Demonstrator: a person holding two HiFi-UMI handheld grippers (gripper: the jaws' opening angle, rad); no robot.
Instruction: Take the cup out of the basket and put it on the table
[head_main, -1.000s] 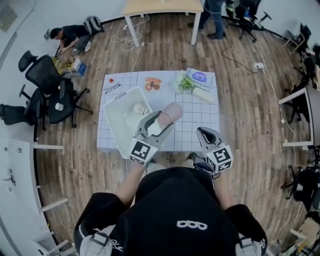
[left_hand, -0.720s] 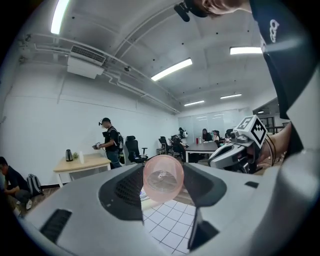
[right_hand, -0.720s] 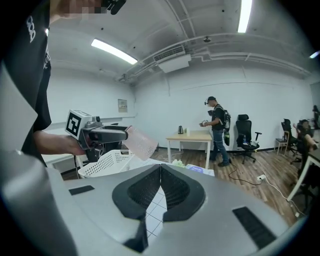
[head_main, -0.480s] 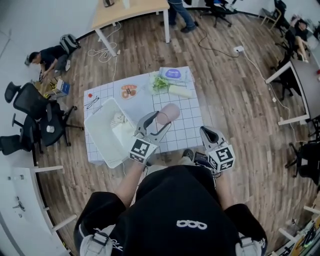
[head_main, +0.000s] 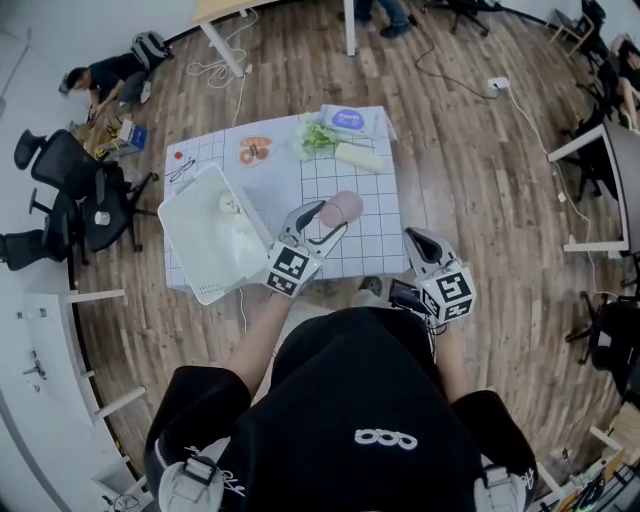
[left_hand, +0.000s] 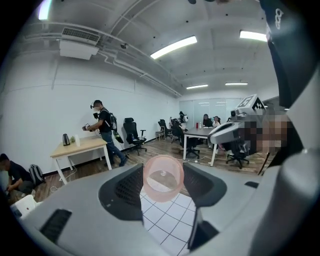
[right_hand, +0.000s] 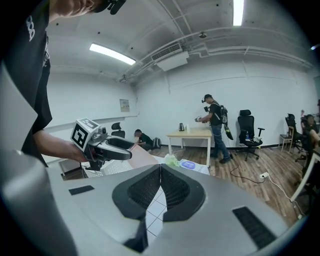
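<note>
The cup (head_main: 345, 207), pink and translucent, is lying sideways with its open mouth facing the left gripper (head_main: 324, 220), whose jaws are clamping its sides. It is hanging over the gridded counter (head_main: 375, 225), with the white basket (head_main: 185, 245) at its 9 o'clock. The right gripper (head_main: 418, 240), jaws pressed together and empty, is pointing slightly downward at the cup's 4 o'clock.

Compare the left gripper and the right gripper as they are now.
The left gripper has its jaws apart, clamped on the pink cup. The right gripper has its jaws shut together with nothing between them. The left gripper is out over the gridded table, while the right gripper is further back, by the table's near right corner. Both point the same way, toward the table's far side.
</note>
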